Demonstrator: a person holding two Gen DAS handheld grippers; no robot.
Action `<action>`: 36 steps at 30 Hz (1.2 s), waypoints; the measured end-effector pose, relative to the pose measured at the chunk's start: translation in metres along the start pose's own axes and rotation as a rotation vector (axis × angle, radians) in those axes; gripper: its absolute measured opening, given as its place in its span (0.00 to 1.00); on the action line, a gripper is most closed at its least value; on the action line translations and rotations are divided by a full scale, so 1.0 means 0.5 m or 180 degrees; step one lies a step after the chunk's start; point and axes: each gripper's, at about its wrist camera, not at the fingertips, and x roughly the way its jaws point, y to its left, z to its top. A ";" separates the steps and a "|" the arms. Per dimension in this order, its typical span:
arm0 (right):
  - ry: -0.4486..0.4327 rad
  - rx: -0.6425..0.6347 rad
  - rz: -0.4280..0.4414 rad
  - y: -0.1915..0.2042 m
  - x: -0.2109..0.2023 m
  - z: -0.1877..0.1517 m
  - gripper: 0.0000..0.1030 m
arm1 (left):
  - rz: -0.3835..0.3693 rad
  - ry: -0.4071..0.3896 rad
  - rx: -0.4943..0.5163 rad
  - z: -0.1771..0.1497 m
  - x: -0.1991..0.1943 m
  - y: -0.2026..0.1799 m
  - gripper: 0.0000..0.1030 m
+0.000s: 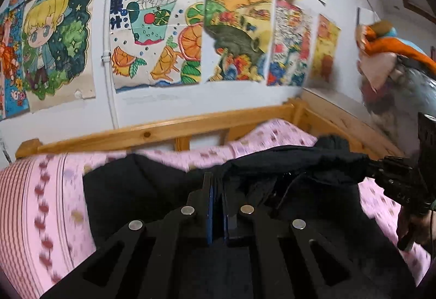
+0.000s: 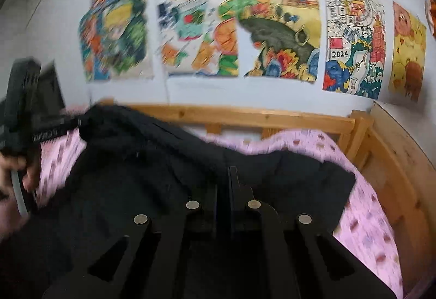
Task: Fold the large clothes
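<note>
The left gripper [image 1: 216, 190] and right gripper [image 2: 223, 184] are each clamped on the black coat's [image 2: 136, 176] edge; it looks bulky, soft, limp, best held at hems.

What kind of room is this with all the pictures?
Probably a child's bedroom. There is a wooden bed frame with a pink patterned sheet, and colourful hand-drawn pictures cover the wall. A black garment lies on the bed.
</note>
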 end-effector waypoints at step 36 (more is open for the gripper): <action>-0.0373 -0.0211 -0.0137 -0.017 -0.090 -0.107 0.49 | -0.0096 -0.0086 -0.0305 -0.202 -0.032 0.061 0.57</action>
